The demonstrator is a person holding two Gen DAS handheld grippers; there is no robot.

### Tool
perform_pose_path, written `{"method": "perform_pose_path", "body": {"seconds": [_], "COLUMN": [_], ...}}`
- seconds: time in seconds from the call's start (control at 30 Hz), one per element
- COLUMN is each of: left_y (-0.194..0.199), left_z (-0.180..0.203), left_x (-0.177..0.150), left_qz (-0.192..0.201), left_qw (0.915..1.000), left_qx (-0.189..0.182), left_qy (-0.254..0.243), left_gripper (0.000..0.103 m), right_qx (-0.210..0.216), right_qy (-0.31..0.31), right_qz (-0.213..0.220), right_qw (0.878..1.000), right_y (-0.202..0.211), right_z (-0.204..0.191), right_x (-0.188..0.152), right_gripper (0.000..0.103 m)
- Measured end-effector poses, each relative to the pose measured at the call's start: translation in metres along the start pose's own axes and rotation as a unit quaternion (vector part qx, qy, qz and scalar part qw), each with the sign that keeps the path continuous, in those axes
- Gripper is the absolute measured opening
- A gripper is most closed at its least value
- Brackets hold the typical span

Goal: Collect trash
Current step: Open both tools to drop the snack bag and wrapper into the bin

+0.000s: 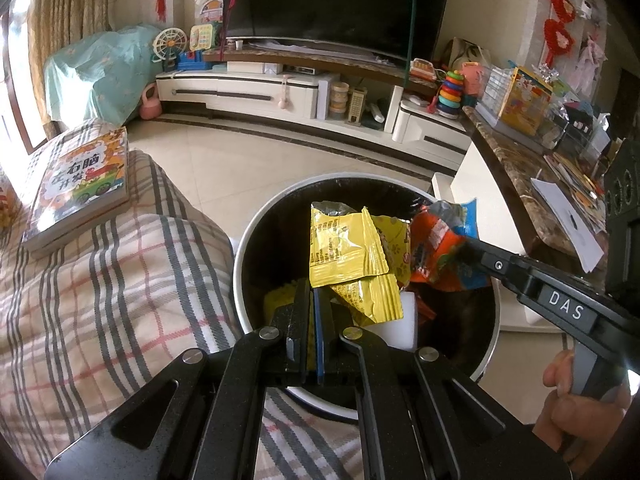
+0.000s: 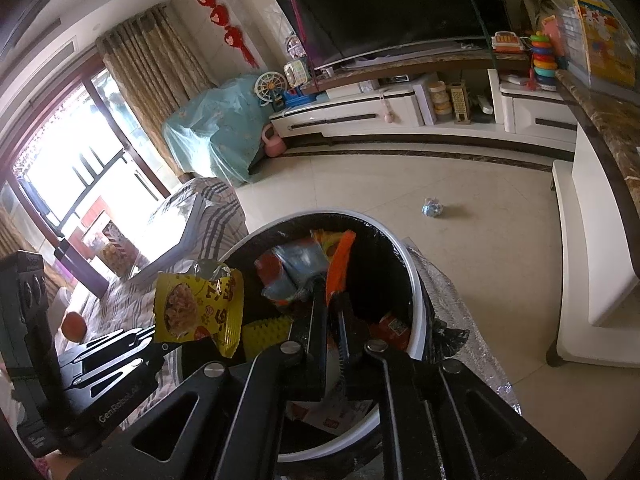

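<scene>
Over the bin, left tongs clamp a yellow wrapper, right tongs an orange one.

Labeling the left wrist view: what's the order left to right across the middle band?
Book → plaid sofa → bin → yellow wrapper → orange wrapper → right gripper → marble counter.

We see both wrist views close above bin, facing TV; both shared.
</scene>
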State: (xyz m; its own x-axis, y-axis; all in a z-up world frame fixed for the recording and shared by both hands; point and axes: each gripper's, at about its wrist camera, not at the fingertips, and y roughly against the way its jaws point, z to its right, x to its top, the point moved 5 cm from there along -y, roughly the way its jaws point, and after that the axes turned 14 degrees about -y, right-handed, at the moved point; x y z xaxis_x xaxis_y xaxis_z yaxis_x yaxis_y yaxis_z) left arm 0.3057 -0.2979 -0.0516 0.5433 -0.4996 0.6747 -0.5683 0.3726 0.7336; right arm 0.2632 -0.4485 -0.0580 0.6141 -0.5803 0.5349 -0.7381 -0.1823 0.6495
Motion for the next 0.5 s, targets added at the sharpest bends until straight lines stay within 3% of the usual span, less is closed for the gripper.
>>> {"method": "perform_pose_path", "body": {"seconds": [0.13, 0.17, 0.27, 0.4, 0.5], "left_y": [0.007, 0.008, 0.017, 0.031, 0.045], "left_z": [-0.002, -0.002, -0.002, -0.004, -0.008], "left_x": [-0.001, -0.002, -0.006, -0.015, -0.027], "left_qz": [0.002, 0.002, 0.009, 0.017, 0.027], "left_qw": [1.0000, 1.0000, 0.9998, 0.9996, 0.9990], "left_qx": [0.005, 0.007, 0.014, 0.017, 0.020], "left_qy": [0.003, 0.003, 0.007, 0.017, 0.030], "left_gripper": [0.007, 0.010, 0.026, 0.035, 0.048], "right_qx": [-0.001, -0.001, 0.004, 0.013, 0.018], "right_qy": [0.000, -0.003, -0.010, -0.015, -0.016], "right_qz": [-0.001, -0.001, 0.005, 0.018, 0.031], "right_qw": [1.000, 1.000, 1.000, 1.000, 0.999], "right_y": [0.001, 0.002, 0.010, 0.026, 0.040], "right_z": [0.001, 0.001, 0.003, 0.000, -0.005], "right_x": [0.001, 0.001, 0.002, -0.001, -0.005], "right_gripper": [0.010, 0.017, 0.054, 0.072, 0.083]}}
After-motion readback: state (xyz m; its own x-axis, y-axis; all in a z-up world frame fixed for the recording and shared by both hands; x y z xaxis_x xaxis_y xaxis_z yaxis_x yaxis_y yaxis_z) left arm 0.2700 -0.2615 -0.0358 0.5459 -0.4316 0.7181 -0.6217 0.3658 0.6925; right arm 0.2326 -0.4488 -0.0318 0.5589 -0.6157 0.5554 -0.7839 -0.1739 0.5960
